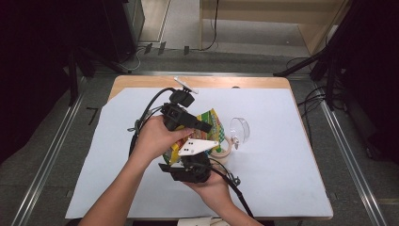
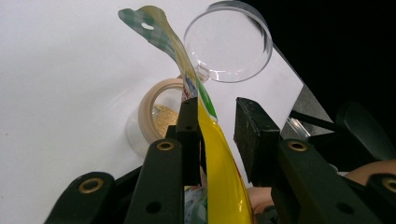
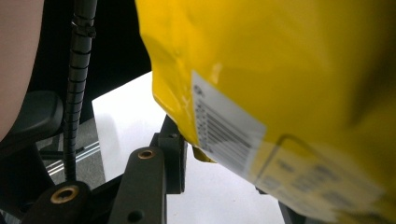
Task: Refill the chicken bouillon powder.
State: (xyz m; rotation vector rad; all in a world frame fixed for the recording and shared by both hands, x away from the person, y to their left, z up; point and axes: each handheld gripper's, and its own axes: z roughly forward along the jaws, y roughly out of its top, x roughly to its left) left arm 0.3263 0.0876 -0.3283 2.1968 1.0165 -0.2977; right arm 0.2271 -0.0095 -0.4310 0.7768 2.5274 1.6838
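Both tongs hold the yellow pouch (image 1: 212, 123) tilted above the open jar (image 2: 156, 116): left tongs (image 2: 217, 128) stand apart around its edge, right tongs (image 3: 219, 154) clamp its lower end. The clear lid (image 1: 241, 129) lies just beside the jar.

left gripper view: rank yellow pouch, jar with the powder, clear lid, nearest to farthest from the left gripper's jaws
1. yellow pouch: between the jaws of the left gripper, against the left pad.
2. jar with the powder: on the white sheet just beyond the left jaw, mouth open.
3. clear lid: farthest, up past the jar, near the pouch's top edge.
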